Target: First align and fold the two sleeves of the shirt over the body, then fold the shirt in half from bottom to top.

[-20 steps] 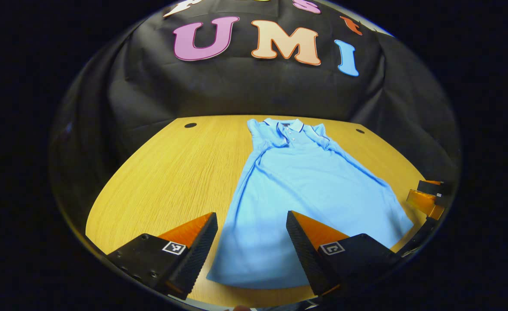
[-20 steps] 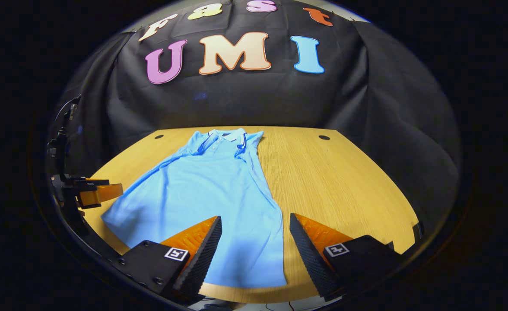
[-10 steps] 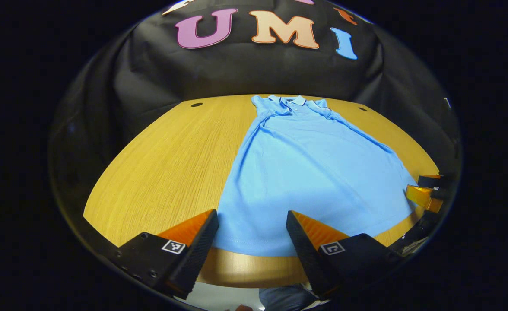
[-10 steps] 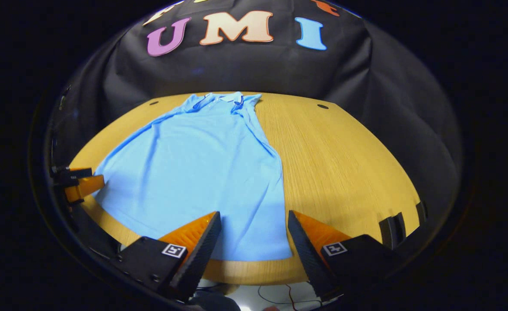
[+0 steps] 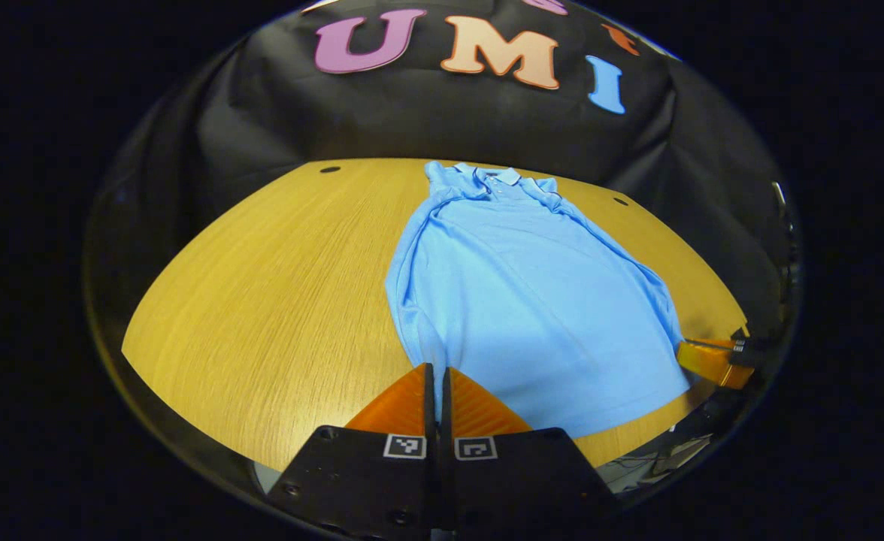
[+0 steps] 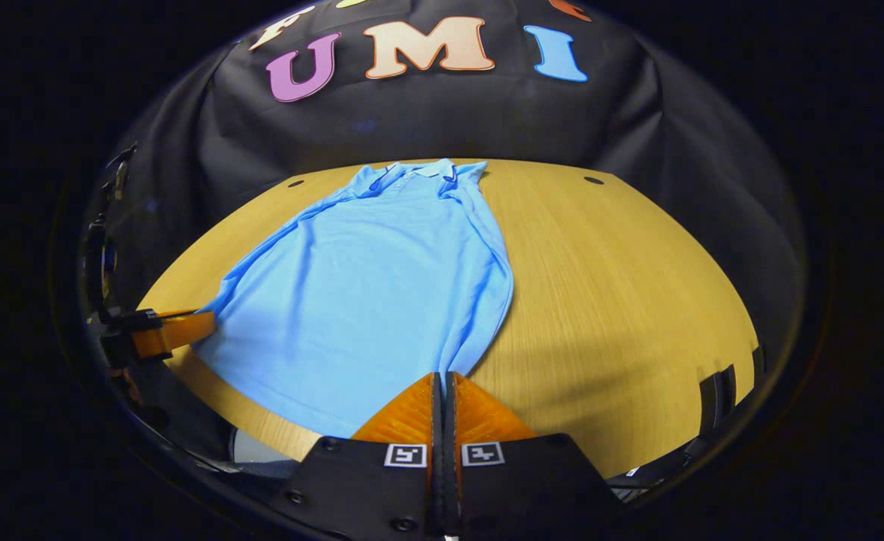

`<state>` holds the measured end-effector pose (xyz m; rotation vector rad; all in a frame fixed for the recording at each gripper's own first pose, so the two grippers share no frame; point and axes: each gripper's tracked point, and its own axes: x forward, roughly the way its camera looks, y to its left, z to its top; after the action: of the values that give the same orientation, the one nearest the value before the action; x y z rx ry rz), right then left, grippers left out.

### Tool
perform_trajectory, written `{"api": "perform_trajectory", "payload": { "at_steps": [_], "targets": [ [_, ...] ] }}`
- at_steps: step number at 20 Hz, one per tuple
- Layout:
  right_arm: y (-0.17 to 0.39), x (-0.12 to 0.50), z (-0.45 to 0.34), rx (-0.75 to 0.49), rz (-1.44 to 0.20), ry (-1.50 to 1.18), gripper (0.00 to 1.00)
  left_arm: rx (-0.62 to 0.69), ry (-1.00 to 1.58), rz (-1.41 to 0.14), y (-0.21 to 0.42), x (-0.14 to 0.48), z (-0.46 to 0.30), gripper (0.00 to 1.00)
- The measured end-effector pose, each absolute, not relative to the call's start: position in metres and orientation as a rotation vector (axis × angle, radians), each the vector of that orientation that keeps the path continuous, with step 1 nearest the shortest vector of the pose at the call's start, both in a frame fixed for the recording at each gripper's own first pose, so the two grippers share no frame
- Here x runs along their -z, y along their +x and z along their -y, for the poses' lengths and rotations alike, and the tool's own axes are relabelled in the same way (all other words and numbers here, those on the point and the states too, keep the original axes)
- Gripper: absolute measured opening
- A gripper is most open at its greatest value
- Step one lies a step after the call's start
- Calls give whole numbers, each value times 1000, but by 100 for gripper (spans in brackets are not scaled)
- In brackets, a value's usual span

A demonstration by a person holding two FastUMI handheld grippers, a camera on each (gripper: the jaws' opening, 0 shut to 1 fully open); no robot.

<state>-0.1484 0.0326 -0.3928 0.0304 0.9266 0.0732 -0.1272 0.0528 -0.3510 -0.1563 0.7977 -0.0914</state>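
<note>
Shirt (image 5: 532, 300) hem corners pinched in both closed tongs (image 5: 436, 370).

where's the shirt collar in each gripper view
Left gripper view: the collar lies at the far end of the blue shirt, right of centre, near the table's back edge.
Right gripper view: the collar lies at the shirt's far end, slightly left of centre.
Shared landmark: the wooden table.
</note>
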Motion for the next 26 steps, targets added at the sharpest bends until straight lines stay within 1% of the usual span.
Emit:
{"api": "perform_trajectory", "payload": {
  "at_steps": [1, 5, 9, 13, 20, 26],
  "targets": [
    [-143, 389, -33, -74, -917, 49, 3, 105, -174, -810, -126, 348, -51, 0],
    [-110, 358, -36, -61, -862, 115, 3, 157, -143, -772, -100, 319, -56, 0],
    [-68, 331, -37, -57, -799, 98, 3, 123, -151, -757, -67, 302, -71, 0],
    [-19, 318, -36, -37, -746, 92, 3, 94, -153, -735, -28, 292, -86, 0],
    [64, 308, -34, -9, -677, 90, 2, 96, -131, -707, 51, 279, -99, 0],
    [134, 316, -28, 22, -637, 89, 2, 136, -90, -670, 129, 272, -93, 0]
  ]
}}
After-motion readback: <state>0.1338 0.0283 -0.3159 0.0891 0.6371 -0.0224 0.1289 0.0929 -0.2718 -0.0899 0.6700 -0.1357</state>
